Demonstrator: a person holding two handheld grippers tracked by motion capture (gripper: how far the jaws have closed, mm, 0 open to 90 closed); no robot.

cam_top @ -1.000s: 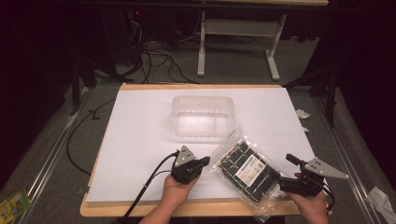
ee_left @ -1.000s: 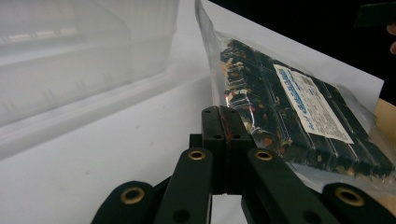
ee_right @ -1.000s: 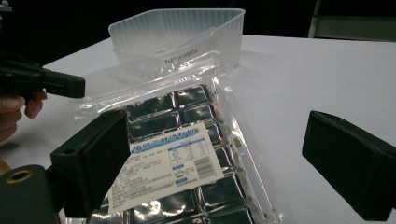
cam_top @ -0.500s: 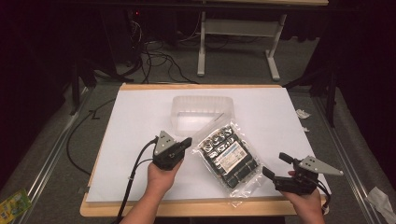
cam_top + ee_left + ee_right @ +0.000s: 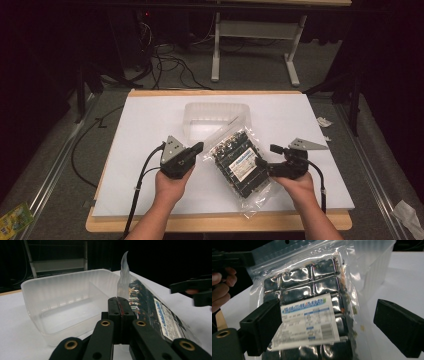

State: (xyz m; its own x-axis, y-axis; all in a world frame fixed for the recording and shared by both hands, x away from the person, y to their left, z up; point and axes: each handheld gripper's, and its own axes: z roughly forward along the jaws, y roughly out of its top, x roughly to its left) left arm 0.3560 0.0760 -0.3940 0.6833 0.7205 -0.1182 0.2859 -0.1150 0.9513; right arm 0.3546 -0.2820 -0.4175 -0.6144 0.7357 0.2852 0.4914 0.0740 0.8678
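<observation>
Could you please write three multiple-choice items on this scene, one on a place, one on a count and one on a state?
1. Where does the clear tub stand?
A. beyond the bag
B. on the floor
C. on top of the bag

2. How many white labels does the bag bear?
A. one
B. three
C. five

3. How do the jaws of the right gripper stand?
A. pressed flat together
B. wide apart, with the bag between them
C. clamped on the tub

Answers: 1 A, the high view shows the tub farther up the table than the bag. 2 A, a single label shows. 3 B, the right gripper view shows a jaw at either side of the bag.
</observation>
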